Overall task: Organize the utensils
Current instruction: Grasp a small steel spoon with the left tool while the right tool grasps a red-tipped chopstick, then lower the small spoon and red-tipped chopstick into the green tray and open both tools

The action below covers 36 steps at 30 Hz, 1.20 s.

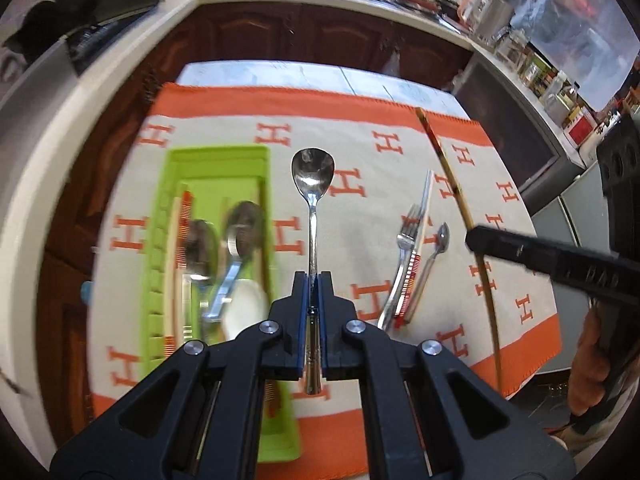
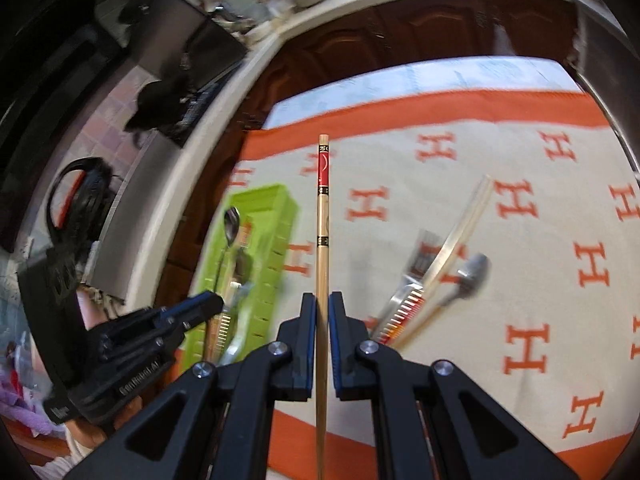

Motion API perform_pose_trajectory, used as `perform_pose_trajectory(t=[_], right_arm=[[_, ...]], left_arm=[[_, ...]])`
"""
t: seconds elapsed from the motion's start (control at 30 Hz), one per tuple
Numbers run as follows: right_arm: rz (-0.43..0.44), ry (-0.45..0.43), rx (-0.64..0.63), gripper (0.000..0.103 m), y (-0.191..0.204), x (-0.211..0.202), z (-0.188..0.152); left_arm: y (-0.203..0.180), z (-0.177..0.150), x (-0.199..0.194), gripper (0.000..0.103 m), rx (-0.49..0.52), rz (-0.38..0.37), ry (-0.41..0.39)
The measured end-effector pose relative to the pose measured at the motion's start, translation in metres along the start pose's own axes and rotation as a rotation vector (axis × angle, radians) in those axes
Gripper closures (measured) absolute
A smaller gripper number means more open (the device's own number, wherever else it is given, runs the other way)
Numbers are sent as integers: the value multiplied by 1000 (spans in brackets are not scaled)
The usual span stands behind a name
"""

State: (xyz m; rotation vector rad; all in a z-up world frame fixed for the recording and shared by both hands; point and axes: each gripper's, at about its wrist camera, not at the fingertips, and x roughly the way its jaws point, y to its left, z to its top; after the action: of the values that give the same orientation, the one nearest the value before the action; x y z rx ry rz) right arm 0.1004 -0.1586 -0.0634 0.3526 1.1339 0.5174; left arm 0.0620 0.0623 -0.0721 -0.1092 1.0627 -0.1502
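My left gripper (image 1: 314,280) is shut on the handle of a steel spoon (image 1: 312,172), bowl pointing away, held above the cloth just right of the green utensil tray (image 1: 256,152). The tray holds spoons (image 1: 244,228), a white spoon and chopsticks, blurred. My right gripper (image 2: 322,300) is shut on a bamboo chopstick (image 2: 323,208) with a red band near its far end. In the left wrist view that chopstick (image 1: 452,178) and the right gripper (image 1: 480,238) appear at right. A fork (image 1: 406,236), a small spoon (image 1: 440,238) and another chopstick (image 1: 424,208) lie on the cloth.
An orange-and-cream cloth with H letters (image 1: 360,148) covers the table. Dark wood cabinets (image 1: 280,36) and a pale countertop (image 1: 48,128) curve round the far and left sides. A person's hand (image 1: 592,360) holds the right gripper.
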Motion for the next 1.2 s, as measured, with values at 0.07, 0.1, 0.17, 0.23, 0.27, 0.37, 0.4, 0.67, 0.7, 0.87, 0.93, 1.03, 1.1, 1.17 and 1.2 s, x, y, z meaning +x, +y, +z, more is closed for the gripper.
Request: perform_pose_trajectory(t=[0.07, 0.1, 0.17, 0.23, 0.27, 0.37, 0.4, 0.67, 0.7, 0.87, 0.93, 1.03, 1.1, 1.17, 1.2], right_arm=[[14, -12, -22, 97, 18, -3, 8], [22, -18, -33, 97, 30, -5, 14], [33, -16, -41, 97, 47, -4, 20], [50, -1, -37, 97, 63, 4, 27], [54, 13, -31, 97, 70, 11, 30], [59, 59, -9, 97, 86, 36, 33], [59, 78, 3, 97, 89, 44, 32], [4, 216, 102, 97, 93, 136, 12], [-7, 223, 116, 97, 90, 143, 8], [-38, 252, 164, 96, 79, 160, 2], [-39, 276, 169, 95, 76, 164, 0], [-49, 282, 150, 95, 81, 165, 0], [-52, 270, 121, 95, 85, 160, 1], [-53, 254, 105, 95, 87, 155, 1], [-51, 250, 96, 95, 89, 153, 1]], left_arm=[[12, 0, -17, 101, -6, 36, -29], [19, 1, -24, 101, -10, 48, -40], [30, 4, -37, 101, -24, 68, -60], [45, 3, -47, 101, -42, 86, -76], [48, 4, -49, 101, -49, 88, -78], [65, 1, -49, 101, -68, 91, -78], [69, -1, -47, 101, -71, 92, -75], [108, -27, 13, 101, -139, 83, 38], [109, -29, 21, 101, -147, 81, 50], [122, -40, 52, 101, -176, 75, 93], [122, -41, 56, 101, -169, 79, 88], [120, -41, 59, 101, -159, 83, 82], [118, -40, 58, 100, -155, 83, 77], [116, -39, 57, 99, -158, 71, 80], [115, -38, 56, 99, -157, 70, 81]])
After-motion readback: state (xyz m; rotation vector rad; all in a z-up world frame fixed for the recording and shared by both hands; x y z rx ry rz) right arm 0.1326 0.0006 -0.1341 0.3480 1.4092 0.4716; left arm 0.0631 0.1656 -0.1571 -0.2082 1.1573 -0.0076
